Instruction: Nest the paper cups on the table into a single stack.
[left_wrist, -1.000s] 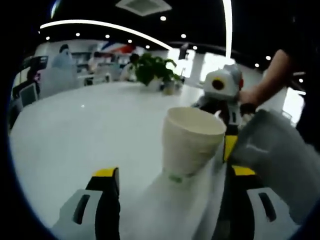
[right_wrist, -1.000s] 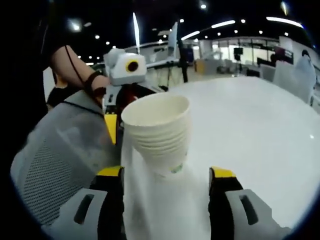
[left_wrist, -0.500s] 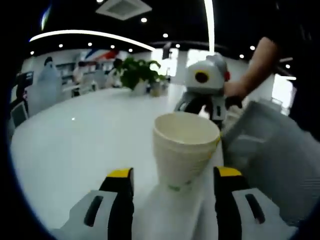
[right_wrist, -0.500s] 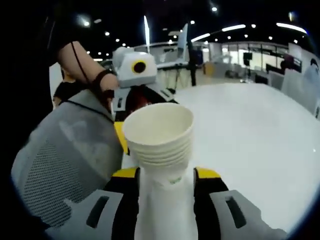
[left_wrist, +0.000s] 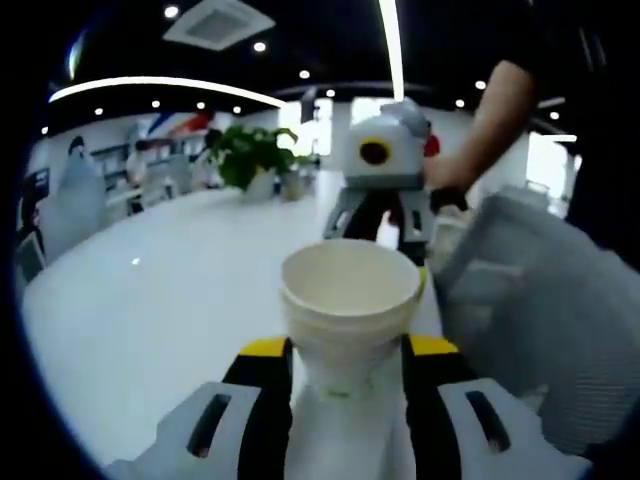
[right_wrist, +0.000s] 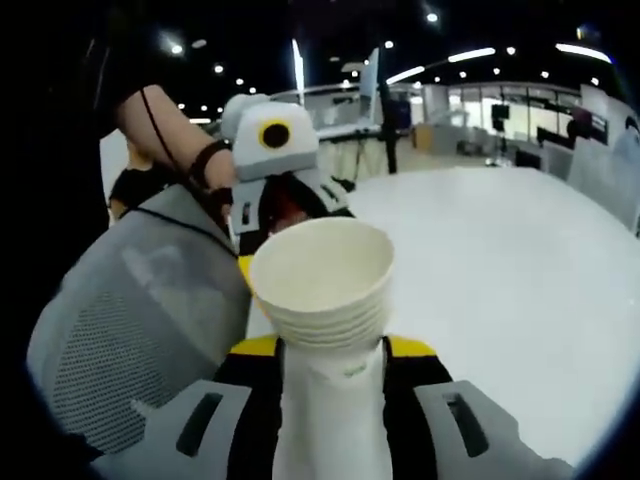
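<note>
Both grippers are now closed on the stack (left_wrist: 348, 300) of nested cups, where a second ago wide gaps were seen beside it. The left gripper (left_wrist: 347, 352) and right gripper (right_wrist: 332, 350) clamp it low, upright on the table (right_wrist: 500, 260). Nesting is judged finished.

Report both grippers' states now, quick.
Left gripper: shut on the white paper cup stack.
Right gripper: shut on the same white paper cup stack.
</note>
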